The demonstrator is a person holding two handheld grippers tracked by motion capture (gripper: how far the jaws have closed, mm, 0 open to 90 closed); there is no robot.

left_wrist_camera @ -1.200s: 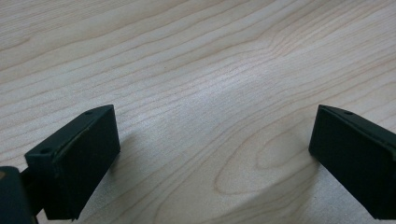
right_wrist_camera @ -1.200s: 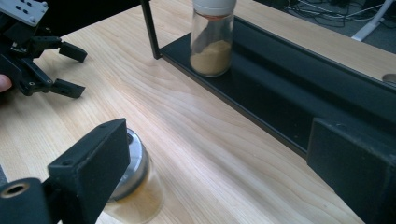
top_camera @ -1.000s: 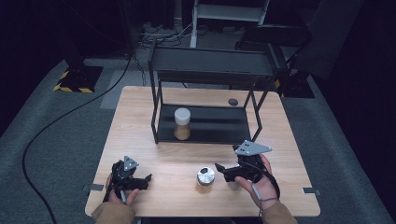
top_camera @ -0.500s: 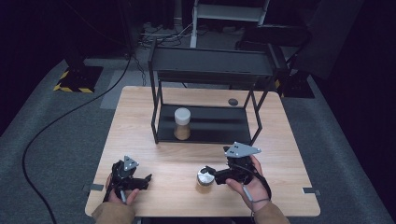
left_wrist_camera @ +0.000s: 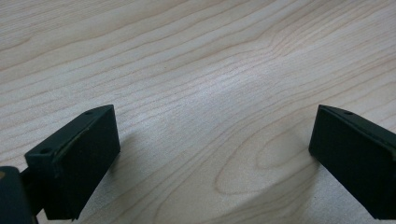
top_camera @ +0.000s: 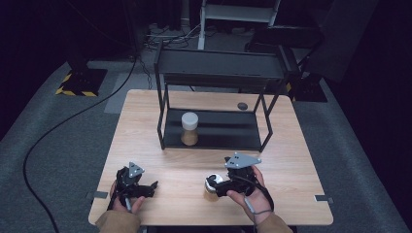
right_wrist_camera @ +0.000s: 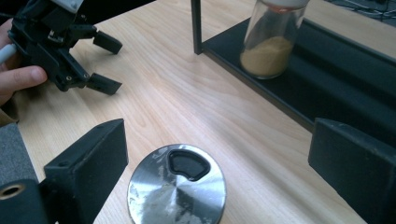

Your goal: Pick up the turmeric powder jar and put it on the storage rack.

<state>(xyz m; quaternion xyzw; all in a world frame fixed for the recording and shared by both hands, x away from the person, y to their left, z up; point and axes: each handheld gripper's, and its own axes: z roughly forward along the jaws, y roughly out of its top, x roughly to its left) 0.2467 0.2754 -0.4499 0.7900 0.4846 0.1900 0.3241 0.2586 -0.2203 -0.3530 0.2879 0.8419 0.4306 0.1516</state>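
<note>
A small jar with a round steel lid (right_wrist_camera: 176, 185) stands on the wooden table near the front edge; in the high view the small jar (top_camera: 212, 184) sits just left of my right hand. My right gripper (right_wrist_camera: 218, 140) is open, one jaw on each side of the lid without touching it, and the right gripper (top_camera: 219, 184) points left. A taller jar (top_camera: 189, 128) with a white lid and tan powder stands on the lower shelf of a black rack; that tall jar (right_wrist_camera: 272, 39) lies ahead of the right jaws. My left gripper (top_camera: 151, 187) rests open over bare wood (left_wrist_camera: 210, 135).
The black two-level rack (top_camera: 218, 73) fills the middle and back of the table (top_camera: 145, 121). A small dark disc (top_camera: 242, 105) lies on the wood behind the rack's right side. The left gripper (right_wrist_camera: 70, 46) and a hand show at far left in the right gripper view.
My right gripper has moved left and forward until its open jaws straddle the steel-lidded jar. The left gripper has stayed where it was.
</note>
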